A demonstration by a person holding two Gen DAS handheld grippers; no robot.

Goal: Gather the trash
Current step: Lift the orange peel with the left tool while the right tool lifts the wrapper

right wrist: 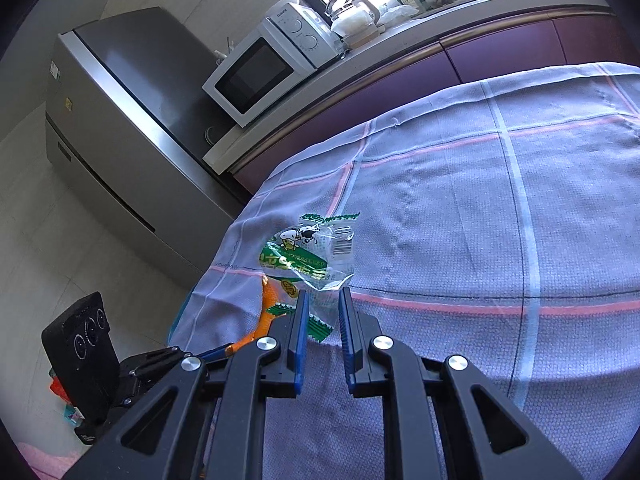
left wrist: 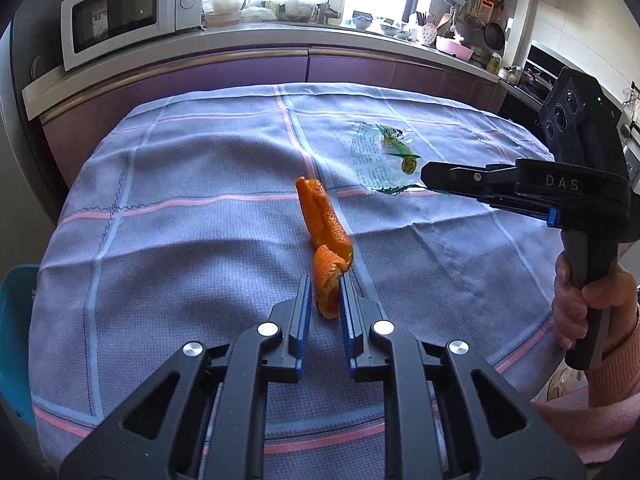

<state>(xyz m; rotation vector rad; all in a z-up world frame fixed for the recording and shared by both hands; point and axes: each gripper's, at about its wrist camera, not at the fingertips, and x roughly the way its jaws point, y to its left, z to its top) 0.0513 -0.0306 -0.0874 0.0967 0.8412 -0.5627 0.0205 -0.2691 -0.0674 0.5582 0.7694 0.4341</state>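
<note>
Two claws work over the checked lilac cloth on the worktop [left wrist: 192, 208]: at lower centre of the left wrist view, the left claw [left wrist: 325, 286] stands narrow around a curled orange peel strip [left wrist: 326, 236]. Toward the right edge, the right claw [left wrist: 427, 175] pinches a clear green-printed plastic wrapper [left wrist: 380, 160].

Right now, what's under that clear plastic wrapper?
The wrapper hangs from the right claw above the checked tablecloth, which shows through it. Orange peel sits partly behind its lower edge, the rest hidden.
</note>
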